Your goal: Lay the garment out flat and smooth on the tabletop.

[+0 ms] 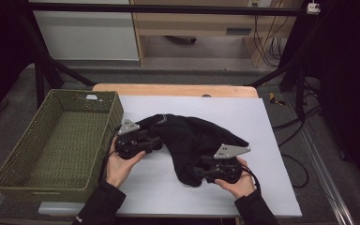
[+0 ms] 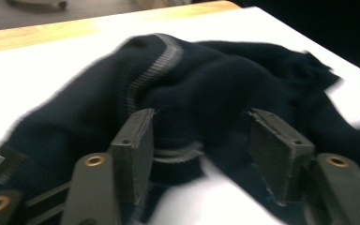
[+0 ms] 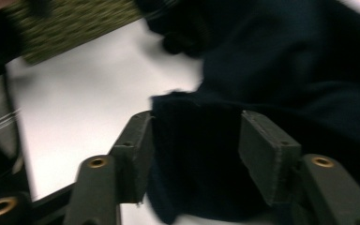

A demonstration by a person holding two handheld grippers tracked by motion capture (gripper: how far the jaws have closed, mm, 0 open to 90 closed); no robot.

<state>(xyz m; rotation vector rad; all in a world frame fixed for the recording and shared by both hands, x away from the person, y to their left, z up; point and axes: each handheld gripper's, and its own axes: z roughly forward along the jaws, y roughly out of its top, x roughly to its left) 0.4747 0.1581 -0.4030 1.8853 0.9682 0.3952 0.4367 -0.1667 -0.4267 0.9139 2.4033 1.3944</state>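
While lit from above, worktop (image 1: 243, 187) covered w/ white sheet, bare wood strip along far edge. Dark garment (image 1: 187, 140), navy knit w/ pale ribbed trim, bunched in a curved heap approx. mid-sheet, lying flat on the surface. Green woven basket (image 1: 23, 154) off left edge of sheet, just beside it.

Left gripper (image 1: 157, 142) at garment's left end, held by left hand (image 1: 119, 164); fingers (image 2: 133, 150) apart at moderate width, ribbed hem lying between them in left gripper view, pads not pressing cloth. No grip.

Right gripper (image 1: 199, 172) at garment's near-right end, held by right hand (image 1: 236, 183); fingers (image 3: 269, 152) likewise parted at medium gap, fold of dark fabric between them in right gripper view; contact on the left pad hard to judge through blur, no pinch evident.

Room beyond: grey floor, black frame bars overhead and at both sides, pale wood furniture at far wall, cables trailing on floor at right. Corners dark, esp. right side.
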